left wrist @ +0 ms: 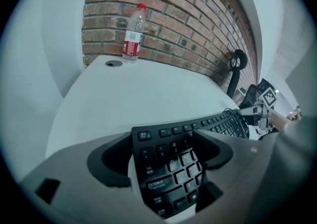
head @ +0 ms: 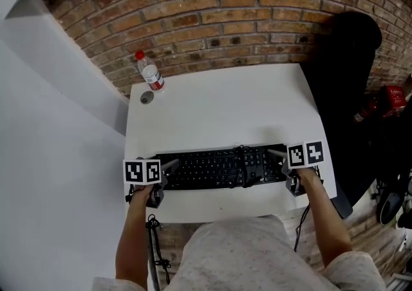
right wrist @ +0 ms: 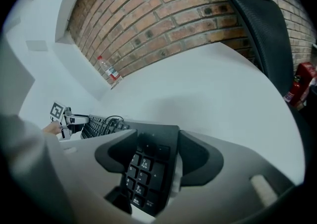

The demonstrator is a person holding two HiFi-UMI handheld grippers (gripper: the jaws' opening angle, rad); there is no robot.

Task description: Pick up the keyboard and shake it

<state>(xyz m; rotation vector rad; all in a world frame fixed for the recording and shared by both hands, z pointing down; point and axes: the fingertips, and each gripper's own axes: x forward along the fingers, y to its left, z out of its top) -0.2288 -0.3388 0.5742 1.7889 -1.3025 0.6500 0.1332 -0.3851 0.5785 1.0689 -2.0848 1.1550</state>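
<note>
Nearest to the person, the left gripper (head: 170, 167) and the right gripper (head: 282, 161) are at the two ends of the black keyboard (head: 219, 167). The keyboard lies flat along the near edge of the white surface (head: 225, 109). The left fingers (left wrist: 116, 161) are released and stand apart around the Esc end. The right fingers (right wrist: 198, 156) are released too, around the number-pad end. Farther away, a plastic bottle (head: 152, 76) stands upright at the far left corner, before the brick wall (head: 225, 13).
</note>
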